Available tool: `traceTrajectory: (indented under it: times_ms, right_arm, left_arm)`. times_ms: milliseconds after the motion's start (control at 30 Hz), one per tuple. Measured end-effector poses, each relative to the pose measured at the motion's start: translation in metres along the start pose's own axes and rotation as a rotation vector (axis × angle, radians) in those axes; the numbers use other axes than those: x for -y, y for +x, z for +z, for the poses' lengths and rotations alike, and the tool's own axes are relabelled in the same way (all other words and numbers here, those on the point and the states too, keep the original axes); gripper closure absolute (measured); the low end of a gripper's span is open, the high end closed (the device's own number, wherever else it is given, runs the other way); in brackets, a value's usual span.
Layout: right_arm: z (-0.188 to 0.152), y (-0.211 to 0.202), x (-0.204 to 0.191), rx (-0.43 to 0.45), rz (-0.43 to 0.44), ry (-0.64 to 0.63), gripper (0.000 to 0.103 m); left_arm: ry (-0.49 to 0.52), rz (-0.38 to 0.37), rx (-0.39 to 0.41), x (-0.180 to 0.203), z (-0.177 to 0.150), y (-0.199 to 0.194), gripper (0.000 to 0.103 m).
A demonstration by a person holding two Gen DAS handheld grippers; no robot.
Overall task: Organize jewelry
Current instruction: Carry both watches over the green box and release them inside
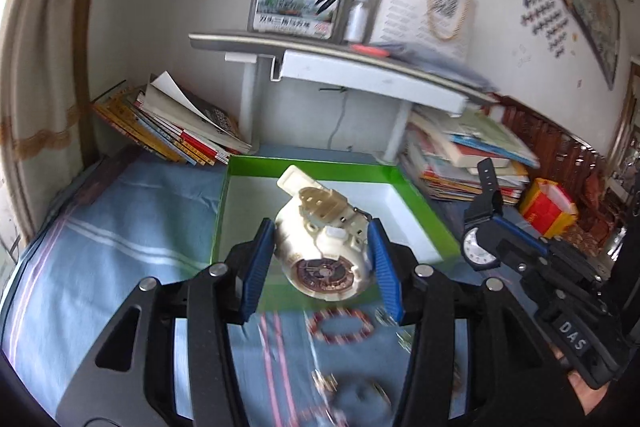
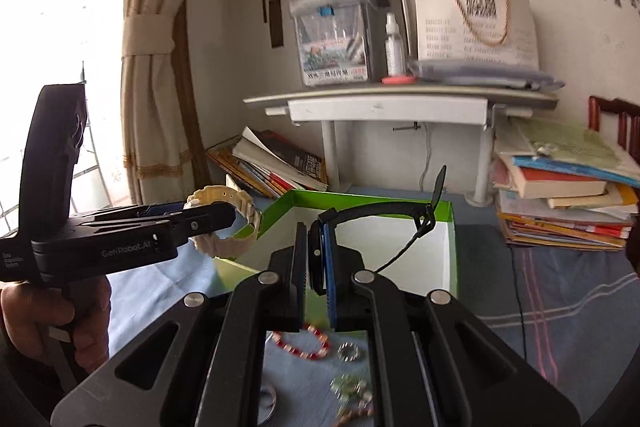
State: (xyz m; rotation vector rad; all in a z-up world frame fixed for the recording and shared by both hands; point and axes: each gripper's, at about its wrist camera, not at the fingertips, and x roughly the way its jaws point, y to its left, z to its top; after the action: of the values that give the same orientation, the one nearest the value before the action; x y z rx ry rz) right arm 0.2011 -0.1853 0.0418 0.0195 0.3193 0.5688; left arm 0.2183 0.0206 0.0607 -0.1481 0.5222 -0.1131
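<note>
My left gripper (image 1: 322, 239) is shut on a cream-white watch (image 1: 324, 251) with a copper dial, held above the near edge of the green box (image 1: 224, 203). From the right wrist view the left gripper (image 2: 224, 217) and the cream watch (image 2: 228, 223) show at left. My right gripper (image 2: 316, 247) is shut on a black watch (image 2: 380, 211), its strap arching over the green box (image 2: 450, 227). In the left wrist view the right gripper (image 1: 492, 231) holds the black watch (image 1: 478, 247) beside the box. A red bead bracelet (image 1: 342, 325) (image 2: 304, 345) lies on the blue cloth.
The box has a white inside (image 1: 352, 195). Small rings and trinkets (image 2: 352, 351) lie on the cloth (image 1: 120, 227) near me. Stacks of books (image 1: 176, 123) (image 2: 560, 187) flank a small white desk shelf (image 2: 400, 103) behind the box. A red-yellow bag (image 1: 548, 207) stands at right.
</note>
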Motion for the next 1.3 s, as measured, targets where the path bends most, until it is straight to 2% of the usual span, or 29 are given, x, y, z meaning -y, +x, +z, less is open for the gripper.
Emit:
traceTrajectory:
  times_ms: [167, 467, 600, 633, 667, 700, 733, 767, 833, 900, 1033, 1100, 1167, 1233, 1300]
  right_arm:
    - [-0.010, 0.050, 0.025, -0.081, -0.021, 0.024, 0.095]
    - [-0.031, 0.086, 0.055, -0.197, -0.062, 0.112, 0.095]
    - [-0.033, 0.087, 0.055, -0.199, -0.077, 0.099, 0.094]
    - [-0.032, 0.088, 0.054, -0.198, -0.080, 0.100, 0.090]
    - [-0.031, 0.086, 0.055, -0.191, -0.083, 0.105, 0.074]
    - [-0.030, 0.081, 0.055, -0.169, -0.086, 0.112, 0.061]
    - [-0.027, 0.073, 0.055, -0.125, -0.093, 0.122, 0.033]
    - [-0.023, 0.060, 0.057, -0.043, -0.107, 0.135, 0.018]
    - [-0.018, 0.036, 0.059, 0.091, -0.121, 0.146, 0.009]
    - [-0.015, 0.014, 0.060, 0.206, -0.156, 0.149, 0.006]
    - [-0.013, -0.010, 0.065, 0.334, -0.204, 0.176, 0.006]
    - [-0.013, -0.013, 0.067, 0.361, -0.221, 0.180, 0.006]
    - [-0.015, -0.012, 0.068, 0.365, -0.244, 0.151, 0.006]
    - [-0.016, -0.013, 0.068, 0.337, -0.268, 0.129, 0.006]
    - [-0.015, -0.028, 0.065, 0.312, -0.276, 0.153, 0.006]
  left_arm:
    - [-0.022, 0.062, -0.062, -0.024, 0.000, 0.054, 0.055]
    - [-0.034, 0.069, -0.127, -0.043, -0.019, 0.084, 0.055]
    - [-0.041, 0.080, -0.151, -0.045, -0.024, 0.087, 0.055]
    - [-0.028, 0.085, -0.146, -0.043, -0.024, 0.086, 0.055]
    - [-0.019, 0.089, -0.127, -0.042, -0.023, 0.082, 0.051]
    - [-0.013, 0.100, -0.096, -0.041, -0.021, 0.077, 0.033]
    - [-0.012, 0.109, -0.060, -0.041, -0.020, 0.070, 0.022]
    - [-0.015, 0.127, 0.000, -0.041, -0.018, 0.060, 0.009]
    - [-0.029, 0.162, 0.127, -0.044, -0.015, 0.040, 0.006]
    - [-0.046, 0.171, 0.179, -0.048, -0.014, 0.030, 0.005]
    - [-0.111, 0.175, 0.247, -0.060, -0.013, 0.018, 0.005]
    - [-0.145, 0.187, 0.274, -0.067, -0.013, 0.017, 0.005]
    - [-0.190, 0.201, 0.261, -0.075, -0.013, 0.017, 0.006]
    - [-0.237, 0.199, 0.232, -0.079, -0.008, 0.004, 0.006]
    - [-0.215, 0.199, 0.230, -0.073, -0.008, -0.025, 0.006]
